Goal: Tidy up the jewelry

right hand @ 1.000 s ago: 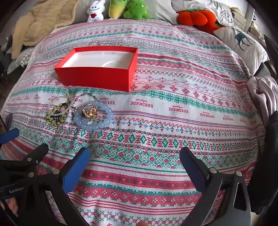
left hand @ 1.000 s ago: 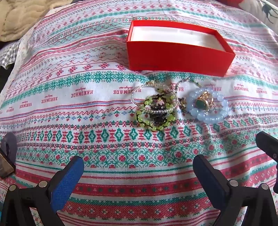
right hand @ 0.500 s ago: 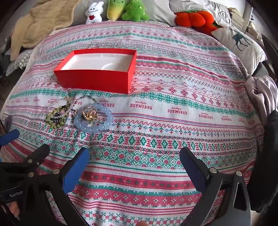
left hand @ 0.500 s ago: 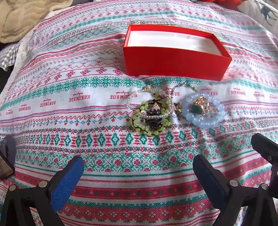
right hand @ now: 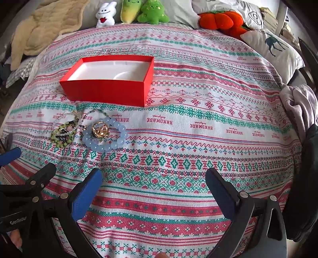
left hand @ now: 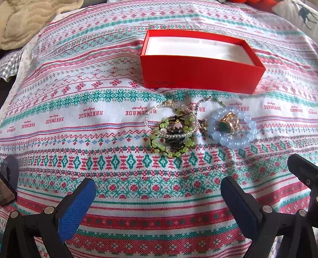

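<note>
An open red box (left hand: 198,73) (right hand: 107,92) with a white lining stands on the patterned cloth. Just in front of it lies a small heap of jewelry: a green bead bracelet (left hand: 171,139) (right hand: 62,137) tangled with a clear bead strand (left hand: 151,115), and a pale blue bead bracelet (left hand: 232,137) (right hand: 105,144) with a gold ring with a green stone (left hand: 226,124) (right hand: 100,130) inside it. My left gripper (left hand: 157,200) is open, short of the heap. My right gripper (right hand: 154,190) is open too, to the right of the jewelry, nothing between its fingers.
The patterned cloth (right hand: 198,123) covers a bed. Plush toys (right hand: 131,12), an orange cushion (right hand: 218,19) and a deer pillow (right hand: 274,49) line the far edge. A beige blanket (left hand: 29,19) lies far left, grey fabric (right hand: 298,103) at the right.
Both views have drawn back a little: box and jewelry sit slightly lower and further left in each view. Both grippers stay open. Nothing on the cloth has moved.
</note>
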Demonstrator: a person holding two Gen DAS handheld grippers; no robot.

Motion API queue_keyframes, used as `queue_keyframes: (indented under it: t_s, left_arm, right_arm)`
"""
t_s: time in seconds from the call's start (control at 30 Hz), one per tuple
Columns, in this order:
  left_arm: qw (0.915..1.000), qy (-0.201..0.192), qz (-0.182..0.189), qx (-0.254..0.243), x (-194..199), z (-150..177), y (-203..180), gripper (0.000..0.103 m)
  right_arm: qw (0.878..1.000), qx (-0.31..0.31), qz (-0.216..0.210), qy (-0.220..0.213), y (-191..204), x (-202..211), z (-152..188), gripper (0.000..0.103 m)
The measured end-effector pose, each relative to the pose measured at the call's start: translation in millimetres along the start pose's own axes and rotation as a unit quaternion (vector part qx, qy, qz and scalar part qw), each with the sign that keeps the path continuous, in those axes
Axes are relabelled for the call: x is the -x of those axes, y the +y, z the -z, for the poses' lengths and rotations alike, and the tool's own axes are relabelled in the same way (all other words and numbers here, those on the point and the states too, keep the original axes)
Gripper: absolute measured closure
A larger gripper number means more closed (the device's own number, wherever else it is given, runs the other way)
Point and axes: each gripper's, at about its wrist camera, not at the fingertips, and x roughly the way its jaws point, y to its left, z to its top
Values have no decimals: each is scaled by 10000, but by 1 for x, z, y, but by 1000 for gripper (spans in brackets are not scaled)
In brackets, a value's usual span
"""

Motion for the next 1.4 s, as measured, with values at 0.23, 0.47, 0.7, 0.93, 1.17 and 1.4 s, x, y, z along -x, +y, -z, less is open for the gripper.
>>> queue_keyframes:
  t_s: [0.23, 0.47, 0.7, 0.93, 1.17, 1.4]
  left_arm:
    - [10000, 9, 4, -10, 0, 0, 1, 0]
    - [10000, 19, 4, -15, 0, 0, 1, 0]
    - [10000, 21, 6, -15, 0, 0, 2, 0]
    - [10000, 20, 6, -24, 0, 2, 2, 0]
    - [10000, 23, 2, -28, 0, 1, 3, 0]
    - [10000, 19, -7, -43, 0, 4, 5, 0]
  right_arm:
    - [10000, -5, 10, -1, 0, 0, 0, 0]
    - [10000, -16, 33, -12, -1, 0, 0, 0]
    - [10000, -7, 42, -5, -1, -1, 0, 0]
    - [10000, 1, 62, -2, 0, -2, 1, 0]
    - [10000, -5, 67, -7, 0, -1, 1, 0]
    - [10000, -4, 67, -4, 0, -1, 1, 0]
